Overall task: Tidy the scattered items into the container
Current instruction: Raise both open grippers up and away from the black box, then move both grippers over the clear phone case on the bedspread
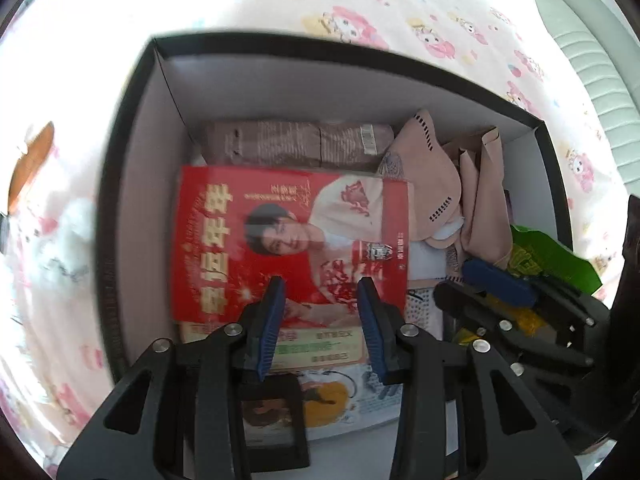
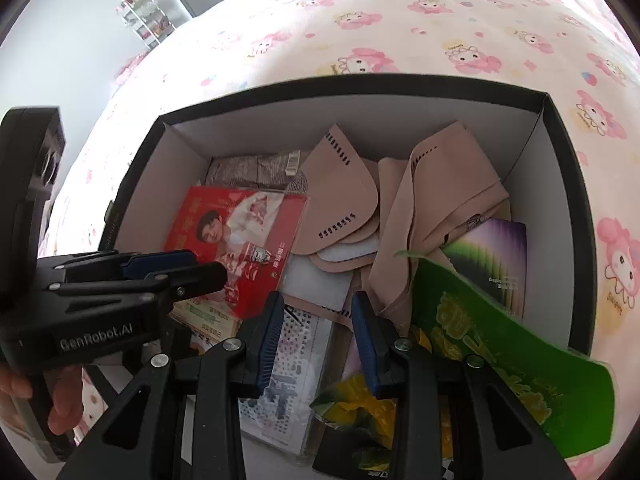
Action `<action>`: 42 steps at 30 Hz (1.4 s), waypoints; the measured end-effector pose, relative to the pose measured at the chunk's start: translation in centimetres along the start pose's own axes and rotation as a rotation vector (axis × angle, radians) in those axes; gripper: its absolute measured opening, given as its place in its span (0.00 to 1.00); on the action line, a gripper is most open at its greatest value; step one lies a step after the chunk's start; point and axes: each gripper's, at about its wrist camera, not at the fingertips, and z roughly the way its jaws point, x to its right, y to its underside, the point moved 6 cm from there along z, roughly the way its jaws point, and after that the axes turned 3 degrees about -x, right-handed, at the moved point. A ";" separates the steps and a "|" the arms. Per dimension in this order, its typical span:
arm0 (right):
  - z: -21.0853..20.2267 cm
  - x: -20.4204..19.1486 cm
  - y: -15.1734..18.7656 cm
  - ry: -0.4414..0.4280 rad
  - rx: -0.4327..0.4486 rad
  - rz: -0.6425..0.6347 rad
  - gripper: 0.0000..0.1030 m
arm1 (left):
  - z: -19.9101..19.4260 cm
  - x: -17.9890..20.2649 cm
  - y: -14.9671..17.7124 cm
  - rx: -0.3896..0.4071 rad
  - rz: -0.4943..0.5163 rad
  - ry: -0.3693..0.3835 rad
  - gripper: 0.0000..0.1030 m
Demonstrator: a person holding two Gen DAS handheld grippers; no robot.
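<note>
A black box with white inner walls (image 1: 160, 128) (image 2: 532, 152) sits on the bed. Inside lie a red printed packet (image 1: 240, 240) (image 2: 224, 232), a brown packet (image 1: 296, 144) (image 2: 248, 168), pink cloth pieces (image 1: 432, 184) (image 2: 432, 208), a white dotted box (image 2: 296, 352) and a purple card (image 2: 500, 256). A green snack bag (image 2: 500, 344) (image 1: 560, 256) leans over the box's near right rim, with a yellow-green bag (image 2: 352, 400) beside it. My left gripper (image 1: 320, 292) (image 2: 200, 268) hovers open above the red packet. My right gripper (image 2: 316, 308) (image 1: 456, 284) stands open above the dotted box, nothing between its pads.
The bed sheet (image 2: 400, 32) with pink cartoon prints surrounds the box. A white fluffy thing (image 1: 68, 240) and an orange-brown object (image 1: 32, 160) lie left of the box. A shelf unit (image 2: 144, 12) stands far back. A hand (image 2: 60, 400) holds the left gripper.
</note>
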 end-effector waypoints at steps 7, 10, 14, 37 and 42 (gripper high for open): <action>-0.2 0.1 -0.2 0.009 0.007 0.001 0.30 | -3.0 -0.2 0.9 0.072 -0.024 0.073 0.36; -1.7 -0.1 0.1 0.042 0.052 -0.010 0.30 | -5.9 0.7 2.5 0.174 0.004 0.084 0.36; -5.3 -1.4 0.6 0.097 0.156 -0.055 0.31 | -9.3 1.3 4.4 0.281 0.027 0.122 0.36; -12.7 -10.9 9.9 0.034 0.298 -0.080 0.39 | -15.8 0.0 15.1 0.400 0.105 0.087 0.37; -11.2 -14.8 10.1 -0.006 0.262 -0.147 0.39 | -16.6 -4.3 16.6 0.408 0.046 0.045 0.37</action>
